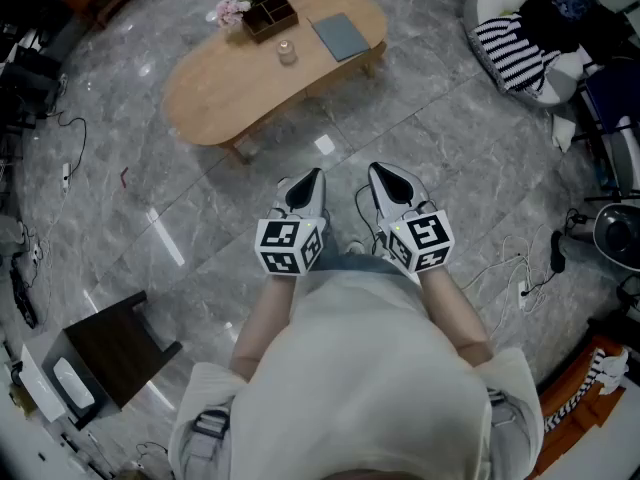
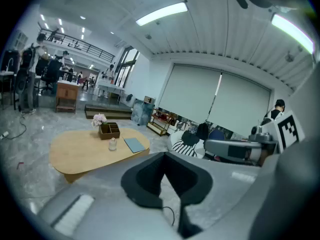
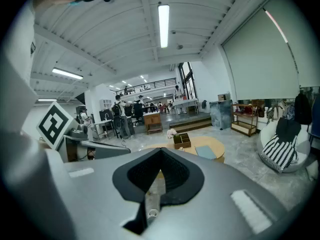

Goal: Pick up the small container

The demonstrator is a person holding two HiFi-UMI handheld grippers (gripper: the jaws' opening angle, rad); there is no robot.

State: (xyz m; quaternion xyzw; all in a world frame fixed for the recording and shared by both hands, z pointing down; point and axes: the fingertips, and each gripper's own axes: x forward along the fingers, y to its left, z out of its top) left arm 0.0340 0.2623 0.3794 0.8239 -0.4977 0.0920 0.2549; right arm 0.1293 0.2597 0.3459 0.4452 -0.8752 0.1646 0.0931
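Note:
The small container (image 1: 287,52) is a clear glass jar standing mid-way along a curved wooden coffee table (image 1: 215,98), well ahead of me. In the left gripper view the small container (image 2: 113,144) stands far beyond the jaws on the same table (image 2: 75,154). My left gripper (image 1: 315,174) and right gripper (image 1: 378,169) are held side by side close to the person's body, over bare floor and short of the table. Both are shut with nothing between the jaws, as the left gripper (image 2: 165,156) and right gripper (image 3: 160,151) show in their own views.
On the table a brown divided box (image 1: 270,14) stands beside pink flowers (image 1: 228,10), with a grey-blue book (image 1: 340,36) to the right. A dark side table (image 1: 115,348) is at lower left. A beanbag with a striped cushion (image 1: 520,50) and cables (image 1: 510,268) lie at right.

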